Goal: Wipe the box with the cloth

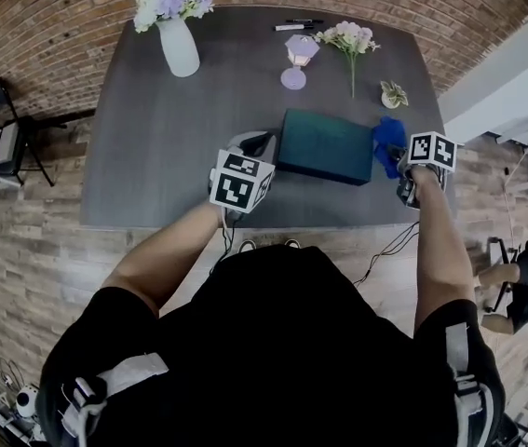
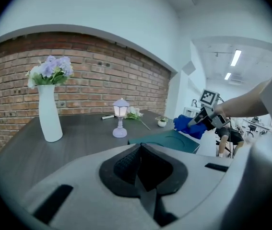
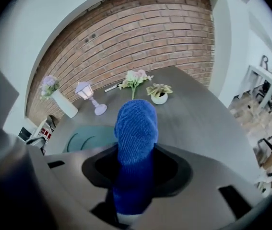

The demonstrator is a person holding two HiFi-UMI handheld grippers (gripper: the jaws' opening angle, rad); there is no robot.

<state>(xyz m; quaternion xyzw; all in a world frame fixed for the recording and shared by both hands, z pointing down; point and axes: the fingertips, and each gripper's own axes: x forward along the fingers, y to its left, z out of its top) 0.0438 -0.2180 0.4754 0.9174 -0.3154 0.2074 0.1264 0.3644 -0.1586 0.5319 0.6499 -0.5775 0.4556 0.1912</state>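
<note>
Brick walls back a dark grey bench (image 1: 152, 156), with a white vase (image 1: 179, 45) at its far left and a small lamp (image 1: 296, 61) further right. Nearer, the left claw (image 1: 256, 143) sits just beside the box's left end, its jaws together on nothing. The box (image 1: 326, 145) lies at mid-bench towards the near edge, between the two claws. It is flat, dark teal and rectangular, with faint curved lines on its lid. At its right end is the cloth (image 1: 389, 142), blue, nubbly and bunched into a thick roll, on which the right claw (image 3: 135, 164) is clamped. Whether it touches the lid yet is unclear. Wiping well probably means lowering the roll onto the lid, pressing lightly and sweeping leftwards in overlapping passes. The left claw could brace the box against sliding.
</note>
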